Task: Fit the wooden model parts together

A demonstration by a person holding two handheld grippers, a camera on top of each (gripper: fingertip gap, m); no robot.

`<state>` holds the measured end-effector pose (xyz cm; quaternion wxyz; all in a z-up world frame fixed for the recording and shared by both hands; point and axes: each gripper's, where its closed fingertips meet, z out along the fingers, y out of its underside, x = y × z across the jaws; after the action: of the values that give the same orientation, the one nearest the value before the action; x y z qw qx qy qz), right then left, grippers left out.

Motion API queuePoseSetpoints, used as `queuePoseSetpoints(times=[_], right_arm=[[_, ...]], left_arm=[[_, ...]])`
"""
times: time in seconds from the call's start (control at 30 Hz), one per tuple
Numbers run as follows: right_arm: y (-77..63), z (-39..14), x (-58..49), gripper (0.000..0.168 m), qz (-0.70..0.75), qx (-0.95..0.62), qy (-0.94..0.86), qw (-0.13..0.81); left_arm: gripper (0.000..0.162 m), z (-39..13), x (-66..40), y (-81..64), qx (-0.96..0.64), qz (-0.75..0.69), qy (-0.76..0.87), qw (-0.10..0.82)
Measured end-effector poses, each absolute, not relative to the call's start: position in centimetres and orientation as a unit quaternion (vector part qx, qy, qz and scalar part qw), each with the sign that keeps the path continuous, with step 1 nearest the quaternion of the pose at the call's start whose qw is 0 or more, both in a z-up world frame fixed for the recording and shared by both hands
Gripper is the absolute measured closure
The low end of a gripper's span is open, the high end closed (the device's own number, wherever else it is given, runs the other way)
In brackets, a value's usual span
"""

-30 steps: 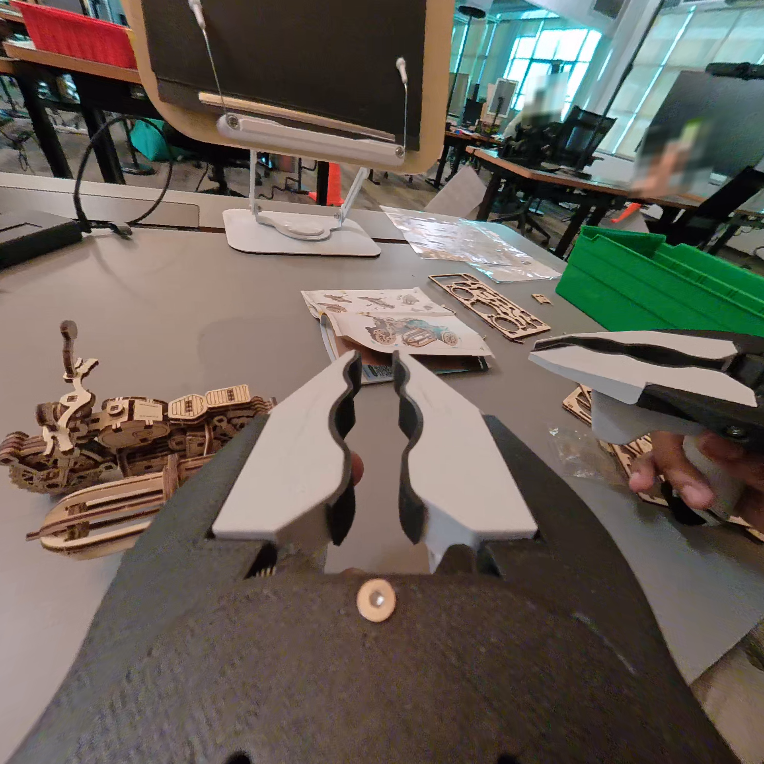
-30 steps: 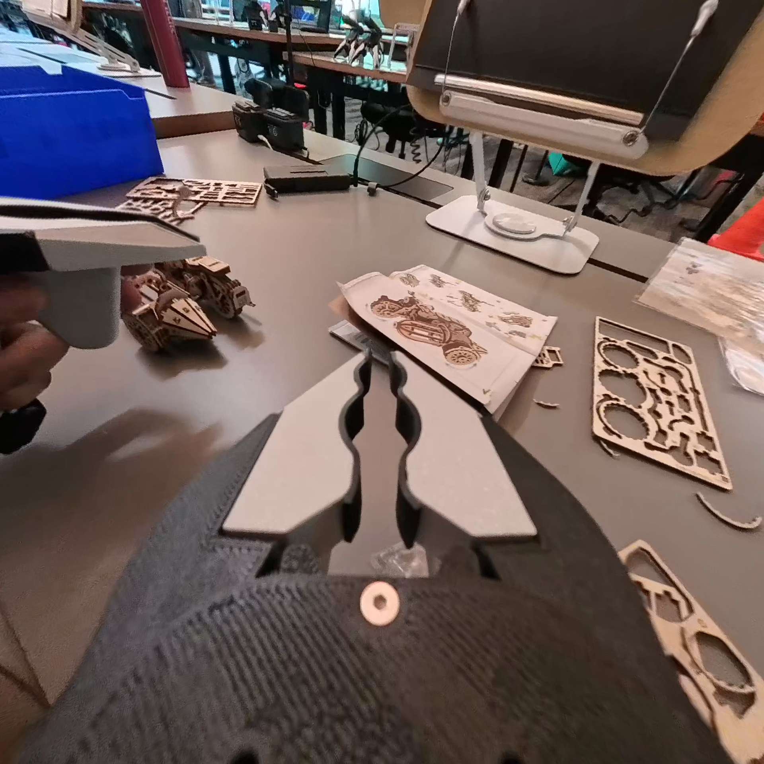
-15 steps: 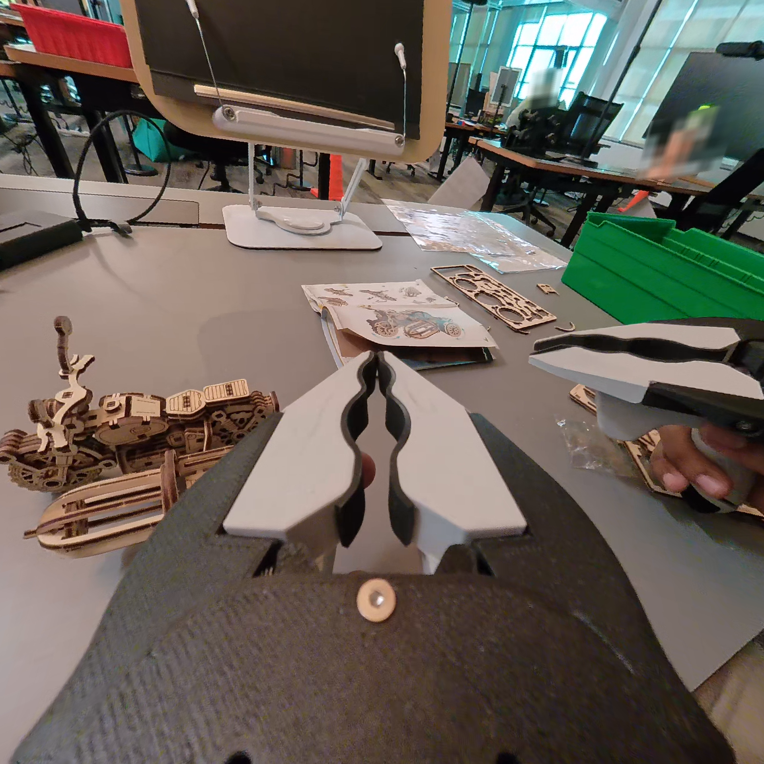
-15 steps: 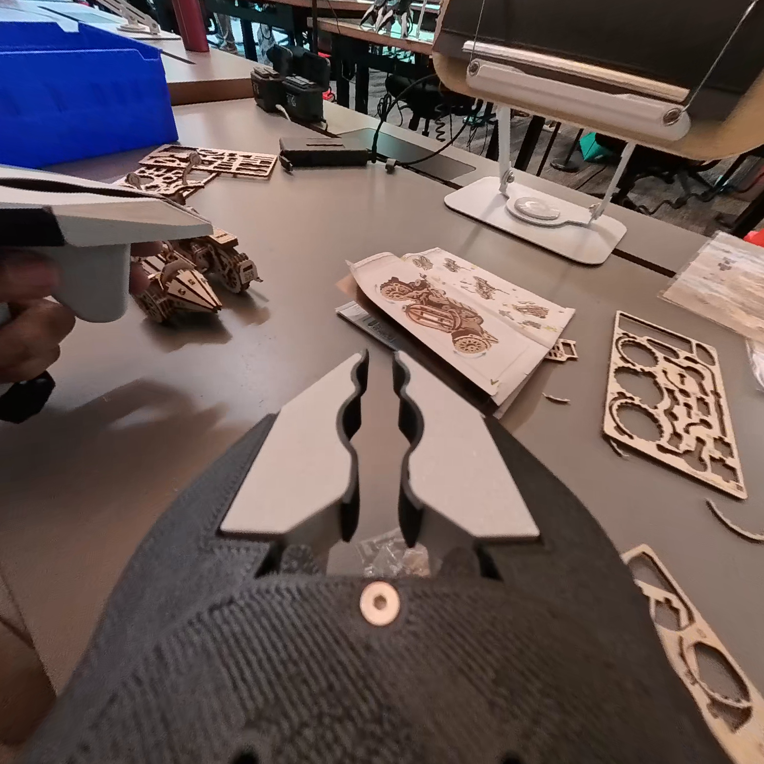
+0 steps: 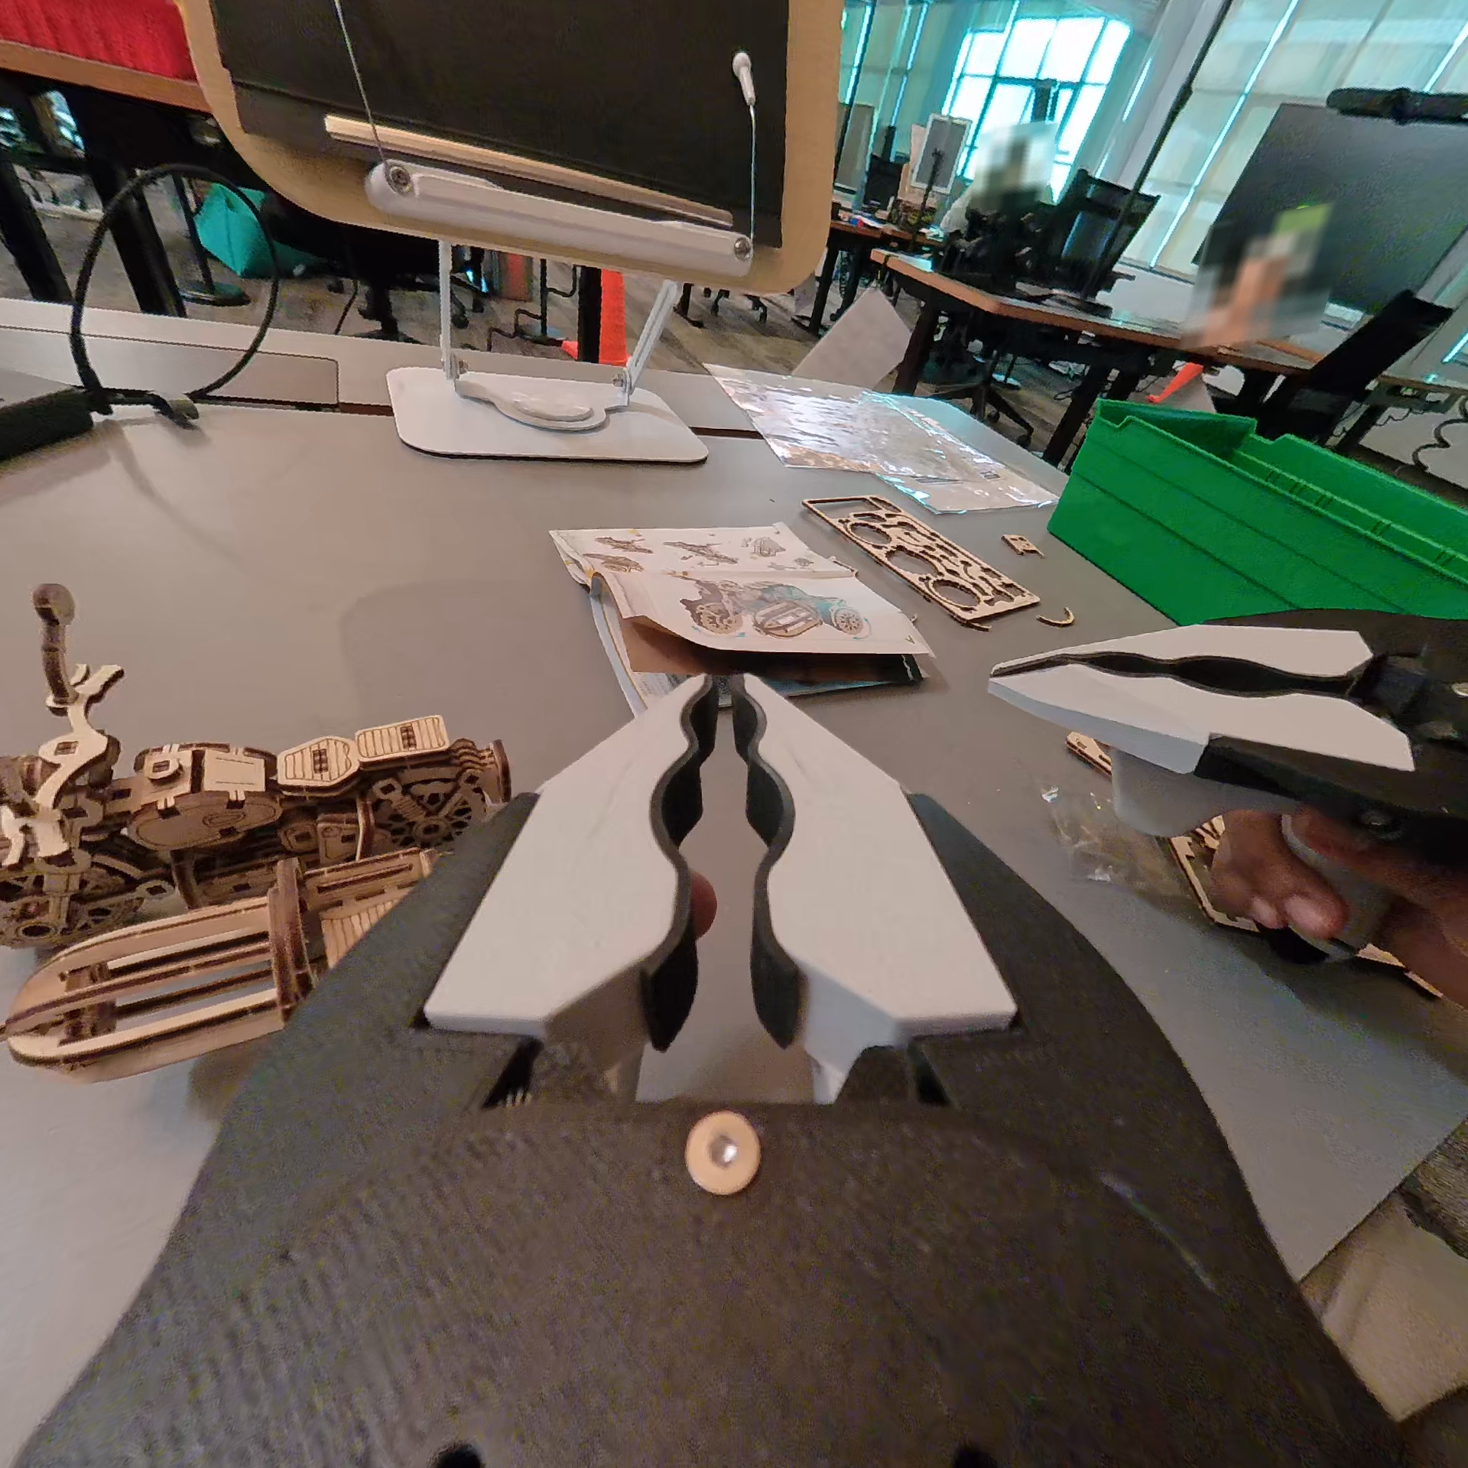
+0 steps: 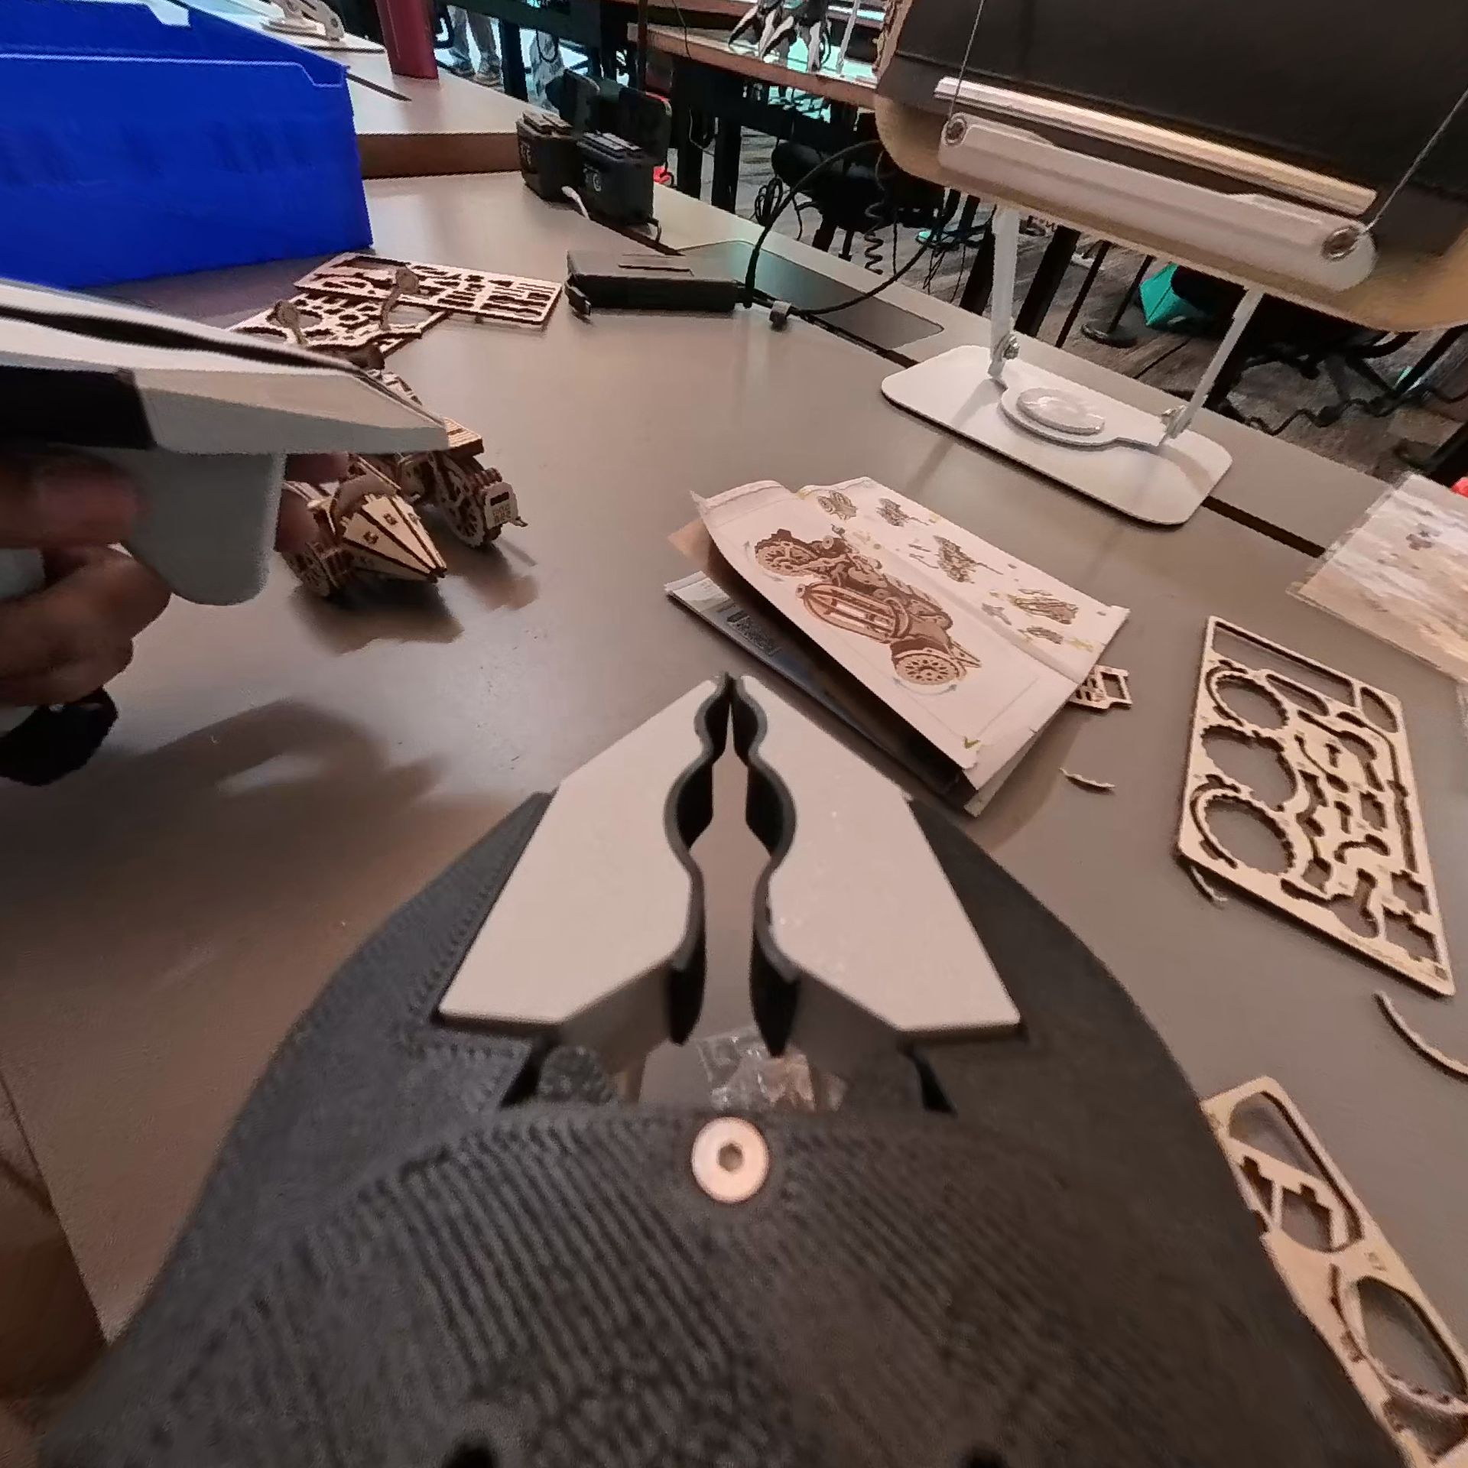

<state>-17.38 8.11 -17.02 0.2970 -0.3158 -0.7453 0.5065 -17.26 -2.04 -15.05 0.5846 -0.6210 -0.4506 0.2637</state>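
Table (image 5: 318,540) grey, wide, carries everything. My landmark is the instruction booklet (image 5: 739,612) lying open mid-table.

Behind the booklet: a white stand (image 5: 548,421) holding a dark board. Far right of it, a green bin (image 5: 1271,540); far left, seen from the right wrist view, a blue bin (image 6: 159,135).

Left of the booklet sits the wooden model (image 5: 238,802), a motorcycle that I judge mostly built: frame, engine and seat joined, handlebar post up. A slatted wooden sub-assembly (image 5: 159,985) lies touching its near side, apparently not yet fitted. That joint looks like the remaining work.

Right of the booklet, a part sheet (image 5: 921,564) with most pieces already punched out, plus small loose offcuts nearby. More sheets lie left of the booklet beyond the model (image 6: 429,290).

Left tongs (image 5: 719,691) hover just in front of the booklet, tips nearly together with a thin gap, holding nothing. Right tongs (image 6: 729,691) hover on the booklet's near side, tips touching, empty. A hand (image 5: 1303,890) grips the right handle. Both sit level above the table, pointing roughly at each other.
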Motion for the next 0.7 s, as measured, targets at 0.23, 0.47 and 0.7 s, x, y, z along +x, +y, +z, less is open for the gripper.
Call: queuePoseSetpoints(times=[0.23, 0.47, 0.7], right_arm=[[8.0, -16.9, -17.2, 0.163, 0.507, -0.309, -0.748, 0.295], [6.1, -16.5, -15.3, 0.129, 0.536, -0.278, -0.759, 0.243], [2.3, -14.4, -11.3, 0.114, 0.572, -0.209, -0.765, 0.208]], left_arm=[[0.162, -16.3, -17.4, -1.5, -0.635, 0.245, -0.471, 0.561], [0.162, -18.3, -17.5, -0.9, -0.666, 0.230, -0.491, 0.513], [0.162, -19.6, -17.4, -1.1, -0.706, 0.288, -0.470, 0.444]])
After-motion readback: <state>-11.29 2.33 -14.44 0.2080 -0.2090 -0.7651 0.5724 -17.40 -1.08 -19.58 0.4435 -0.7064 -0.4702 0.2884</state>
